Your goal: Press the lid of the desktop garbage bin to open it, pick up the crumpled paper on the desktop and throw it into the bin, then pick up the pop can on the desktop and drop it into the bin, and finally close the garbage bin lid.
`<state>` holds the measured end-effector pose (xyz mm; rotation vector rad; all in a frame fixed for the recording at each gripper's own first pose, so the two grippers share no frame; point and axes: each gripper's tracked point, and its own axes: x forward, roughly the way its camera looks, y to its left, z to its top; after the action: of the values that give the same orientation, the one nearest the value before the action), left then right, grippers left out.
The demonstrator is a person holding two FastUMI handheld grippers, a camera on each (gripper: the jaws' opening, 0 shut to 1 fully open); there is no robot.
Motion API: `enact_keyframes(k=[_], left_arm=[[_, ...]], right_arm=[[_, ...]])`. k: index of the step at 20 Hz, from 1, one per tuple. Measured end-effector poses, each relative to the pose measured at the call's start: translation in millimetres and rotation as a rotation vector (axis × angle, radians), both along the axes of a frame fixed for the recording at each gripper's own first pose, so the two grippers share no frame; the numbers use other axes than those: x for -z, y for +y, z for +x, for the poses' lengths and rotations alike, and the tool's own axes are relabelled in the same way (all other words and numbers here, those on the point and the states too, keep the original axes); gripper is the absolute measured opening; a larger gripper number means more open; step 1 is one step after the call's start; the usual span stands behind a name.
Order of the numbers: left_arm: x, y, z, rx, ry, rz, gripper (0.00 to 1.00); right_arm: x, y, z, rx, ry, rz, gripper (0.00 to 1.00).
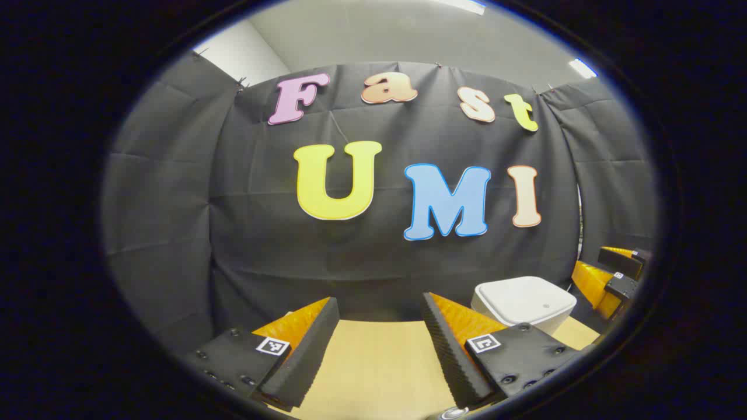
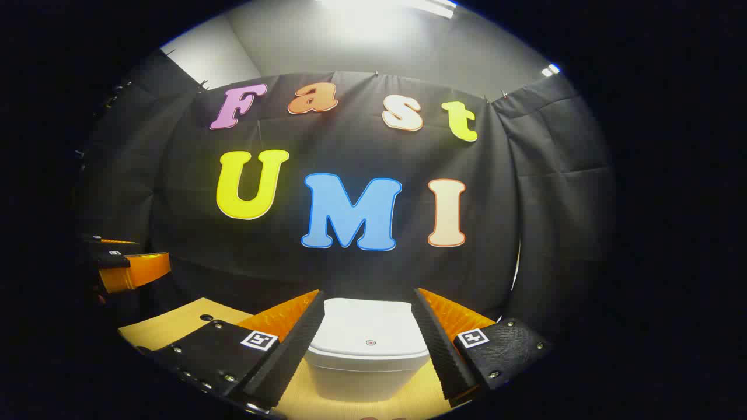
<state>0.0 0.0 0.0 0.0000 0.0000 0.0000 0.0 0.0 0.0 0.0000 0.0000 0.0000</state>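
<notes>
White and lidded, the garbage bin [image 2: 367, 347] sits closed on the pale wooden desktop [image 2: 175, 324], framed between the 2 spread fingers of your right gripper [image 2: 369, 338], which touch nothing. Your left gripper [image 1: 379, 344] hangs with its fingers apart over bare desktop, the bin off to its right. What may be a small hole marks the desktop's left part, too small to be sure.
</notes>
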Motion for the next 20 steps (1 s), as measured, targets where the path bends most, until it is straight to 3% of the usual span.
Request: enact_keyframes(k=[2, 3, 4, 6, 7, 8, 12, 19, 20], left_arm=[[-1.7, -5.2, -1.7, -0.001, 0.007, 0.010, 0.94], [-0.9, -7.2, -2.3, -0.003, 0.016, 0.007, 0.89], [0.0, -9.3, -4.3, -0.003, 0.022, -0.001, 1.00], [0.0, -11.5, -5.9, -0.008, 0.029, -0.009, 1.00], [0.6, -11.0, -7.3, -0.014, 0.033, -0.010, 0.95], [0.6, -10.8, -8.9, -0.019, 0.034, -0.010, 1.00], [1.7, -9.9, -11.0, -0.037, 0.039, -0.021, 0.95], [2.8, -3.8, -14.6, -0.052, 0.045, -0.035, 0.95], [2.4, -2.8, -15.1, -0.054, 0.046, -0.036, 0.95]], right_arm=[[-2.5, -6.8, 0.4, 0.002, -0.007, 0.012, 0.96], [-3.7, -9.8, 2.3, 0.003, -0.010, 0.012, 0.96], [-4.8, -14.1, 2.3, 0.009, -0.012, 0.008, 0.96], [-5.4, -21.9, 1.6, 0.019, -0.013, 0.004, 0.96], [-5.4, -24.9, 0.9, 0.024, -0.012, 0.005, 0.96], [-6.2, -25.9, 0.3, 0.024, -0.010, 0.008, 0.96], [-9.8, -31.2, -2.1, 0.018, -0.020, 0.011, 0.96], [-11.4, -33.4, -0.8, 0.017, -0.030, 0.019, 0.96], [-13.3, -32.7, 0.5, 0.011, -0.033, 0.022, 0.85]])
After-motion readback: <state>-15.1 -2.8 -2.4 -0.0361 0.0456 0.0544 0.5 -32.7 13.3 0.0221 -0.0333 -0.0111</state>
